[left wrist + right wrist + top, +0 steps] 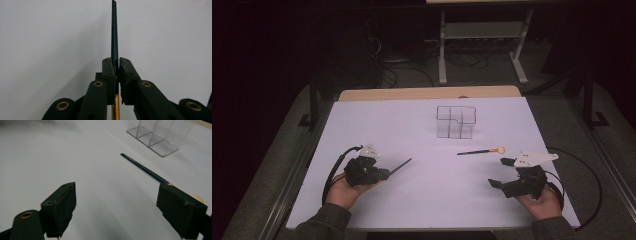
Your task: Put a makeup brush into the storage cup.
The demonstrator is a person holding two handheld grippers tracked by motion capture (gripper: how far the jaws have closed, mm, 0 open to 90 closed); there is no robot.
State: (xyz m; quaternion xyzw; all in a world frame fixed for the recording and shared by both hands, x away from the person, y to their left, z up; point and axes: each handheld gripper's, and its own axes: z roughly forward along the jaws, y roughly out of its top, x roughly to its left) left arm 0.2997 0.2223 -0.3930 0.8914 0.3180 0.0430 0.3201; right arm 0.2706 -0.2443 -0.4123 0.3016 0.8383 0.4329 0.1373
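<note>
- The left gripper (384,174) sits at the near left of the white counter (422,200), held in the person's left hand (346,190); its jaws are pressed together on a thin dark brush (400,167).
- In the left gripper view, the brush's dark handle (114,37) runs straight out from between the pads, and a gold band (115,110) of it shows below them, behind the jaws.
- In the high view this brush sticks out from the gripper toward the middle of the counter, tilted up and to the right.
- The right gripper (501,172) is at the near right, in the person's right hand (539,202); its jaws stand wide apart with nothing between them.
- A second brush (482,151) lies flat on the counter, just beyond the right gripper, its pale round tip (500,149) pointing right.
- In the right gripper view, the right-hand pad (180,207) covers the part of that brush (142,167) nearest the camera; I cannot tell whether it touches it.
- A clear plastic organizer (455,121) with compartments stands farther back, apart from both brushes.
</note>
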